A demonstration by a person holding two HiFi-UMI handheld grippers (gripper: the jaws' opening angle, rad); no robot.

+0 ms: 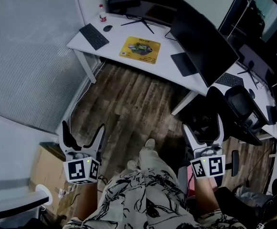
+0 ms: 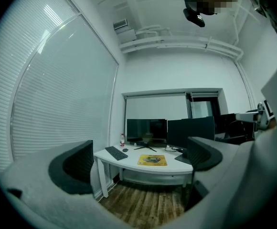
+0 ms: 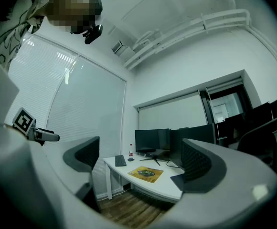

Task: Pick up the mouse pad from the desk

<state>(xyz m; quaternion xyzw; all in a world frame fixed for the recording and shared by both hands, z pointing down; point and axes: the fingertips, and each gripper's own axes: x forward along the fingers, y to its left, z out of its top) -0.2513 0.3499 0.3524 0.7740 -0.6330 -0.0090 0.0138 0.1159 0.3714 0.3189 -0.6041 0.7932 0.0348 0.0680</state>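
The left gripper point(image 1: 83, 128) is hovering low over the wooden floor point(image 1: 129, 104), near a cardboard box point(image 1: 47, 168). Its fingers point(image 2: 76, 166) are standing wide apart with nothing between them. It is pointing across the room toward the white surface point(image 1: 114, 56), well apart from it.

At the left end of that surface a black keyboard point(image 1: 94, 36) is lying, with a small bottle point(image 1: 102, 13) and a dark mouse point(image 1: 108, 28) just behind it. To the right of the keyboard the yellow mouse pad point(image 1: 140, 49) is lying flat near the front edge, in front of a dark monitor point(image 1: 141, 1). In both gripper views it is showing in the gap between the fingers, but far beyond their tips, and neither gripper is touching it. Further right a second monitor point(image 1: 203, 42) is standing on the same surface.

The right gripper point(image 1: 203, 128) is hovering on the other side of the person point(image 1: 138, 194). Its fingers point(image 3: 196, 168) are also spread wide, gripping nothing. A black office chair point(image 1: 239, 106) is standing near it, to its right.
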